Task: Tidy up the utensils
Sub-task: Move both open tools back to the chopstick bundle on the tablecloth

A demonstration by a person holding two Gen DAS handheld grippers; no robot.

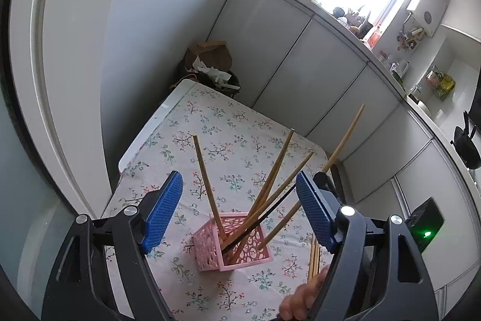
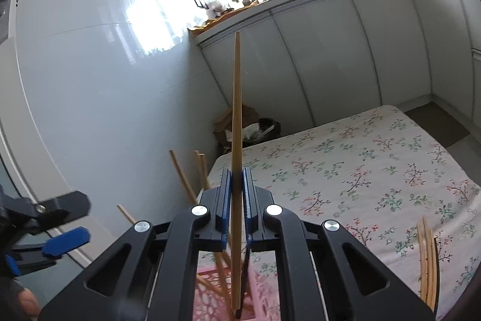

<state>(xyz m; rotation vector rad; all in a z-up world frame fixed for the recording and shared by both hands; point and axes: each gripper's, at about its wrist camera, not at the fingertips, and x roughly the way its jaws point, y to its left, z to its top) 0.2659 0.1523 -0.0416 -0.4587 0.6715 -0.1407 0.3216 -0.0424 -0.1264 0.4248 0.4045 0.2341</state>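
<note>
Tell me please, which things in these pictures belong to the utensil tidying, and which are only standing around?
Belong to the job:
- pink holder with chopsticks in it
- chopstick clamped in the right gripper
- loose chopsticks on the floral tablecloth
- left gripper, open

Just lying about:
- brown paper bag
- clutter on the countertop
- black pan

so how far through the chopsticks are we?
Done: several chopsticks already stand in the pink holder. In hand: the right gripper is shut on one wooden chopstick above the holder; the left gripper is open, empty. Left: a few loose chopsticks on the tablecloth.
</note>
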